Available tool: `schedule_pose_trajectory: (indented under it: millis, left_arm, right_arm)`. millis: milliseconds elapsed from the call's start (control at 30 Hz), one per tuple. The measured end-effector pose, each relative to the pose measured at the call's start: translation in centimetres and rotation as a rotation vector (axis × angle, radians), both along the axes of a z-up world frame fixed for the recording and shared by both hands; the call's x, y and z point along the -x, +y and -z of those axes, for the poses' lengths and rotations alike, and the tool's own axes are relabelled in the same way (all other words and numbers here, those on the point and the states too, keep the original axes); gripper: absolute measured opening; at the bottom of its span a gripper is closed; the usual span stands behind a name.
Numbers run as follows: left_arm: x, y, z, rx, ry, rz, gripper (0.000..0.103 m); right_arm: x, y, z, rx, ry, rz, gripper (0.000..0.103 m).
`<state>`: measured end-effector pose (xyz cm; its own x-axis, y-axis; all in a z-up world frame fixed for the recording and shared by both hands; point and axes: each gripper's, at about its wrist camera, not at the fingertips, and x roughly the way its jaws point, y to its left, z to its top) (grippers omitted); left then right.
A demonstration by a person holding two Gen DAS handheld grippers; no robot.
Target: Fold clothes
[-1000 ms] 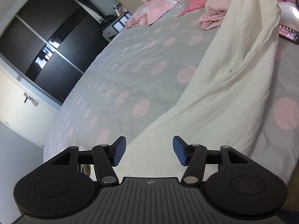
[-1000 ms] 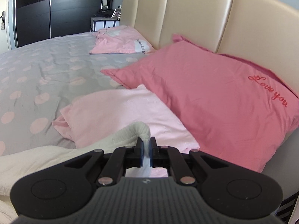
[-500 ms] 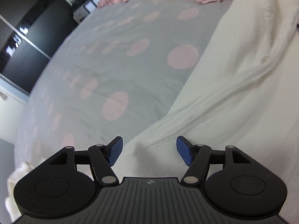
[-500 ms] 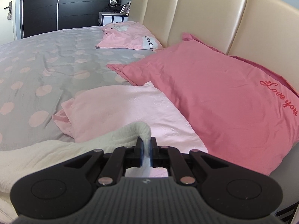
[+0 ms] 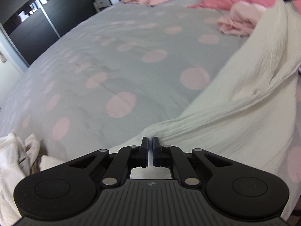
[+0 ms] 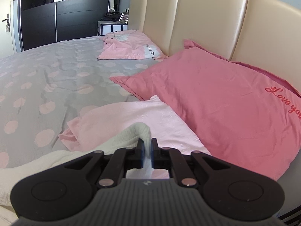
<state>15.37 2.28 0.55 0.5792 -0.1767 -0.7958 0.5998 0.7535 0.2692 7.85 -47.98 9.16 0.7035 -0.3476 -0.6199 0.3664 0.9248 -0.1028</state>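
Pinching opposite edges of a cream garment point(image 5: 235, 113) lying on the bed point(image 5: 131, 66), the left claw point(image 5: 150, 146) and right claw point(image 6: 147, 148) are both closed on cloth. Lift evenly, keeping the fabric taut, before folding.

Garment point(image 6: 120, 137) on bed point(image 6: 56, 71), before pillow point(image 6: 216, 101)
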Motion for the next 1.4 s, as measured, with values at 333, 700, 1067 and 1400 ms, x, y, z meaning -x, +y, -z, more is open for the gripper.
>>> schedule_pose_trajectory:
  millis: [333,700,1067,1400]
  left_arm:
    - [2.2,5.1,-9.2,0.133,-0.288,-0.228,0.001]
    - [8.9,9.0,-19.2,0.288,-0.645,-0.369,0.001]
    - [14.9,10.0,-24.4,0.374,-0.796,-0.378,0.001]
    - [10.4,9.9,-21.2,0.313,-0.653,-0.382,0.001]
  right_arm:
    - [1.3,0.8,-2.8,-0.05,-0.106,0.003,0.007]
    - [6.2,4.9,-8.5,-0.045,-0.308,-0.058,0.007]
    - [15.0,6.5,-13.3,-0.019,-0.454,-0.02,0.007]
    - [8.3,6.1,-10.2,-0.014,-0.244,-0.028,0.007]
